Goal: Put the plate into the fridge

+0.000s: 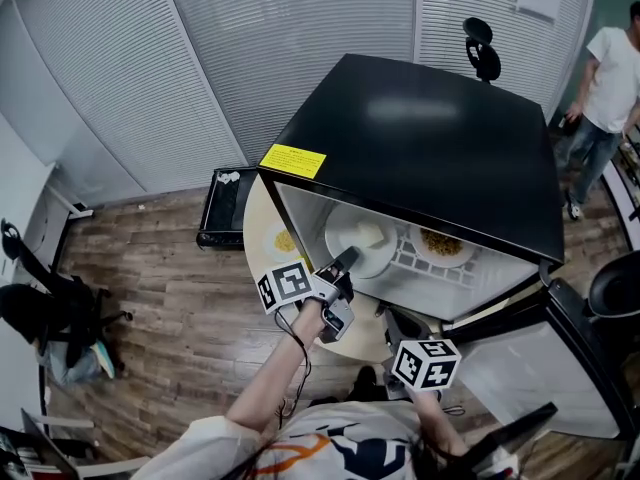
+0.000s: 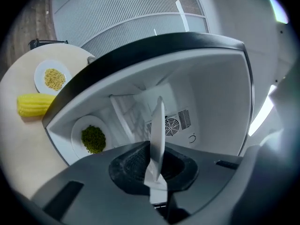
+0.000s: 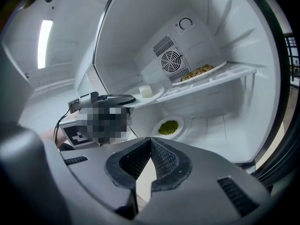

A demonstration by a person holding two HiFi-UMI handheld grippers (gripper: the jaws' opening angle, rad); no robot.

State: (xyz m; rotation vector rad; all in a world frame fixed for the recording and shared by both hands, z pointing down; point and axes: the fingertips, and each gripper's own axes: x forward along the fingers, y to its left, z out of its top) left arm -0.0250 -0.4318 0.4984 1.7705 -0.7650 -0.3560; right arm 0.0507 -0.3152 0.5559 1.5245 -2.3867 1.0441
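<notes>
The white plate [image 1: 362, 240] carries a pale cube of food [image 1: 370, 233] and sits at the left end of the open fridge's [image 1: 420, 138] upper shelf. My left gripper [image 1: 345, 261] is shut on its near rim. In the left gripper view the plate [image 2: 157, 135] shows edge-on between the pads. The right gripper view shows the plate [image 3: 150, 93] resting level on the shelf [image 3: 220, 76], with the left gripper [image 3: 117, 100] at its edge. My right gripper [image 1: 392, 320] hangs lower, in front of the fridge opening. Its jaws [image 3: 150, 142] meet at the tips with nothing between them.
A plate of brown food [image 3: 199, 72] lies further right on the same shelf. A plate of green food [image 3: 168, 127] lies on the fridge floor. The round table [image 2: 18, 139] holds a corn cob [image 2: 35, 104] and a plate of yellow grains [image 2: 53, 78]. The fridge door [image 1: 540, 368] stands open at right. A person [image 1: 610, 78] stands behind.
</notes>
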